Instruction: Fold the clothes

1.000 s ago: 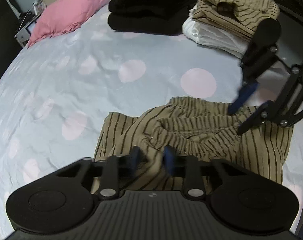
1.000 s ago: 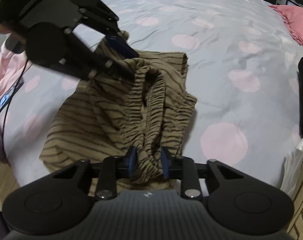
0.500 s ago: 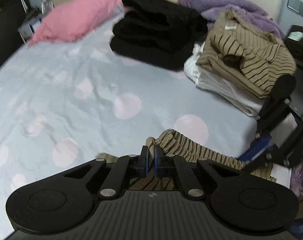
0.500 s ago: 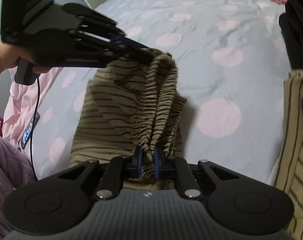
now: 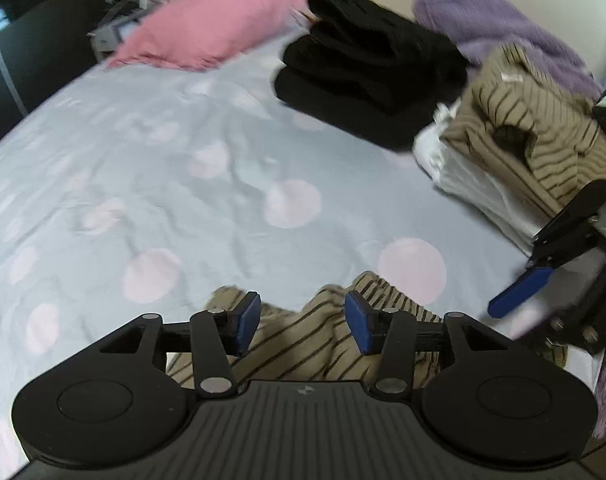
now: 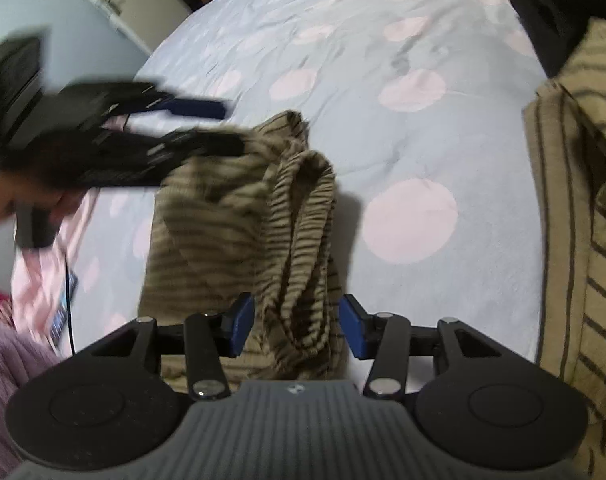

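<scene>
The left hand-held gripper (image 5: 302, 322) has its blue pads spread apart; the striped tan garment (image 5: 323, 344) lies bunched just below and between them, not clamped. In the right wrist view this gripper (image 6: 199, 128) appears motion-blurred at upper left, one finger against the garment's raised edge; whether it grips cloth there cannot be determined. The right hand-held gripper (image 6: 295, 326) is likewise spread wide, with the garment's (image 6: 263, 216) gathered waistband standing between the pads, touching neither clearly. The garment rests on a bed (image 5: 163, 168) covered by a pale blue sheet with pink dots. Farther out: a black folded stack (image 5: 367, 68), a striped folded stack (image 5: 531, 136) on white cloth (image 5: 471, 188), a pink pillow (image 5: 211, 32), and a purple blanket (image 5: 499, 20).
</scene>
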`<state>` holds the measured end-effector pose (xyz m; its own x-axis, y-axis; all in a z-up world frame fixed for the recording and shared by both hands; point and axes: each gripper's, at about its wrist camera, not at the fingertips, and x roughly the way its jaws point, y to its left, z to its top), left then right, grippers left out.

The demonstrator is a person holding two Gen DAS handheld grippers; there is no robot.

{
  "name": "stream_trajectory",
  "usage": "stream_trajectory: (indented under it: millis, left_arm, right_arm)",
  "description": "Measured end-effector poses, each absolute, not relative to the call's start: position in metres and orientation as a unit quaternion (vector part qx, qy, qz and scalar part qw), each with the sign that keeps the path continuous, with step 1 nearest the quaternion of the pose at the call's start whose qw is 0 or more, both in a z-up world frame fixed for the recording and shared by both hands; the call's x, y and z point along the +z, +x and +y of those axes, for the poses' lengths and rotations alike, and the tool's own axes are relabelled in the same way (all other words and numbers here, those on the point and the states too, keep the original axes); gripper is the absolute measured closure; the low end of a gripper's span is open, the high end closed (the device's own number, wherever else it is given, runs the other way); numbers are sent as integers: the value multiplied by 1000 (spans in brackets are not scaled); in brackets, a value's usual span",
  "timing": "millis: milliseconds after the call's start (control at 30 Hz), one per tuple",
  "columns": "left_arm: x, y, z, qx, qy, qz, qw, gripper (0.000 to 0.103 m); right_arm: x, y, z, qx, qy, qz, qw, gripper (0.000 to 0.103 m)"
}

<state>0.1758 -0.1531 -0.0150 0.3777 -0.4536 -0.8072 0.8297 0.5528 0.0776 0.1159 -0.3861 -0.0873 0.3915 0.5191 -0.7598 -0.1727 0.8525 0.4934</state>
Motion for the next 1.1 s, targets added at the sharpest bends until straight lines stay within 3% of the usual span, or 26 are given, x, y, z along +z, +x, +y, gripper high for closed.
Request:
stream_trajectory:
  millis: [233, 567, 633, 700, 800, 1033, 1067, 1100]
  left_arm:
    - [-5, 116, -117, -404, 245, 388, 791, 58]
    - [-49, 27, -106, -374, 277, 408, 785, 54]
    - [-58, 21, -106, -352, 297, 406, 789, 62]
    - [-65, 18, -104, -331, 308, 406, 794, 81]
    - [-66, 18, -96, -312, 295, 415, 802, 92]
    - [-64, 5, -88, -305, 302, 417, 801, 101]
    - [-66, 4, -87, -307, 303, 421, 798, 102]
    - [-67, 3, -87, -308, 303, 425, 795, 103]
  right_arm:
    - [-87, 126, -388, 188, 198, 515, 813, 52]
    - [-90, 133, -388, 164, 202, 517, 815, 45]
    - [-93, 138, -390, 156, 213, 517, 814, 45]
    - [-95, 143, -391, 152, 224, 517, 812, 45]
    - [-95, 150, -390, 152, 237, 511, 812, 45]
    - [-102, 174, -379, 138, 260, 503, 812, 43]
    - [-104, 178, -377, 135, 259, 506, 811, 47]
    - [-106, 182, -374, 132, 258, 509, 810, 66]
